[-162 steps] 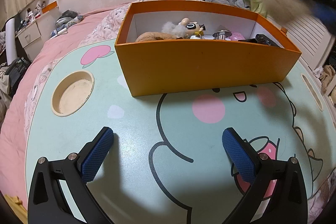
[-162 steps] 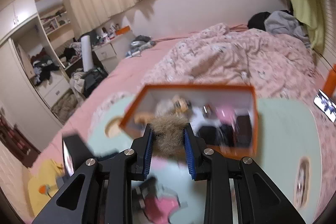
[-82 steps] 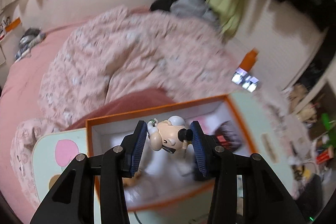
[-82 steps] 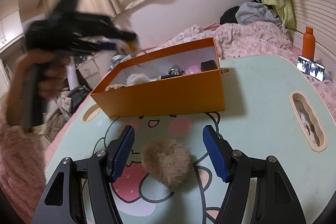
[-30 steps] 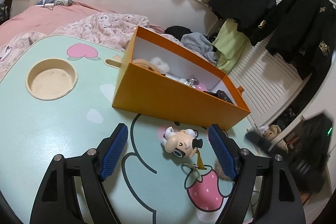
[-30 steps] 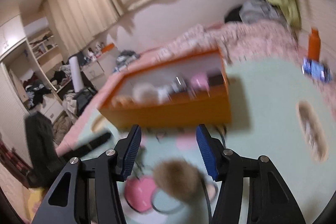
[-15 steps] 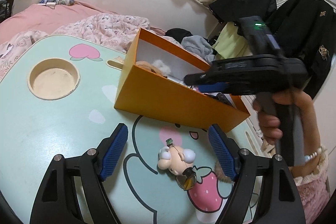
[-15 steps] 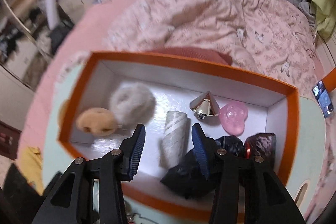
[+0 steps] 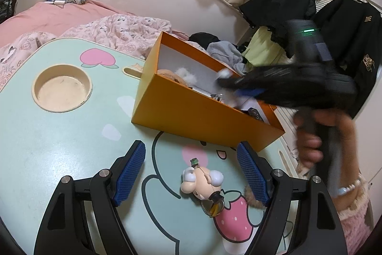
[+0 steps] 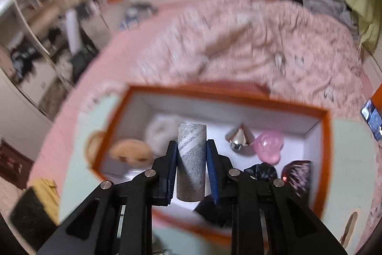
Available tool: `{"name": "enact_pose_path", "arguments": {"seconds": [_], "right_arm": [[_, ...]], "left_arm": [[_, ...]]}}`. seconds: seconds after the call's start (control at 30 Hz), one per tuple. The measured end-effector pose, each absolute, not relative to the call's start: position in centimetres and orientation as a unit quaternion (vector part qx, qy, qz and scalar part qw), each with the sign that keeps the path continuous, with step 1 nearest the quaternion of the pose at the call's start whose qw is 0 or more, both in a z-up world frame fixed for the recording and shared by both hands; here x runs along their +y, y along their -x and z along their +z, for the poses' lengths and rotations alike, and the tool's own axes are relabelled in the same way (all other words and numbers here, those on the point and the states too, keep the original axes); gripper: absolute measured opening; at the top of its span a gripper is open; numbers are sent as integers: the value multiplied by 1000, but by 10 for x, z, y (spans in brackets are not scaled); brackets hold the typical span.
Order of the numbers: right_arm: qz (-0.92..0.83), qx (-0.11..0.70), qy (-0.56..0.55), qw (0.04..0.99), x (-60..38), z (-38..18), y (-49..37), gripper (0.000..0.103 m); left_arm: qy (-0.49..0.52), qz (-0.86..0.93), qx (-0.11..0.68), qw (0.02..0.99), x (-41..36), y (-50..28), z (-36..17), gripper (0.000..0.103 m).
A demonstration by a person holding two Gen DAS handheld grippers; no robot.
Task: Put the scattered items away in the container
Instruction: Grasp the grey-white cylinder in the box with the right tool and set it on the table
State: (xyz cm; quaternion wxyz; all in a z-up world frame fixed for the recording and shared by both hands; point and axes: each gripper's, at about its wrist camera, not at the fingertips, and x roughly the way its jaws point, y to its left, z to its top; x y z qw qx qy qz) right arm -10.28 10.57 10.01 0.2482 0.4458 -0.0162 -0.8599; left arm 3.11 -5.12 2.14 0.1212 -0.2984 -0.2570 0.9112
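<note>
**A:** so what's the right gripper (image 10: 191, 160) doing over the orange box (image 10: 327, 135)?

**B:** its blue pads are clamped on a grey speckled cylinder (image 10: 191, 161) with pale diagonal stripes, standing upright between them. The jaws have just been closing on it.

**A:** anything else in the box?

**B:** a tan fluffy thing (image 10: 130, 151) far left, a white fluffy one (image 10: 160, 133) beside it, a shiny metal cone (image 10: 237, 136), a pink translucent piece (image 10: 268, 146) touching it, and dark crumpled stuff (image 10: 261, 171) nearer. It's all pretty blurry.
</note>
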Motion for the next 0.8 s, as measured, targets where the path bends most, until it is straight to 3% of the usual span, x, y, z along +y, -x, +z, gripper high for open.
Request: {"name": "enact_pose_path", "arguments": {"seconds": [0.2,0.43,0.7,0.73,0.8], "right_arm": [[-863,-75,-387,316,136,140,35,23],[-818,-117,-459,328,148,78,11,23],[-822,-98,-488,277,134,37,26,25],[-824,-104,-485,273,136,33,28,26],[-835,-105,-473,261,140,34,27,41]], "left_arm": [[298,910,-260,122,-54,-31,20,79],[300,910,-260,122,-55,-30,19,79],[300,910,-260,122,-56,-30,20,79],[301,910,-260,122,-56,-30,20,79],[300,910,-260,122,-55,-30,20,79]]}}
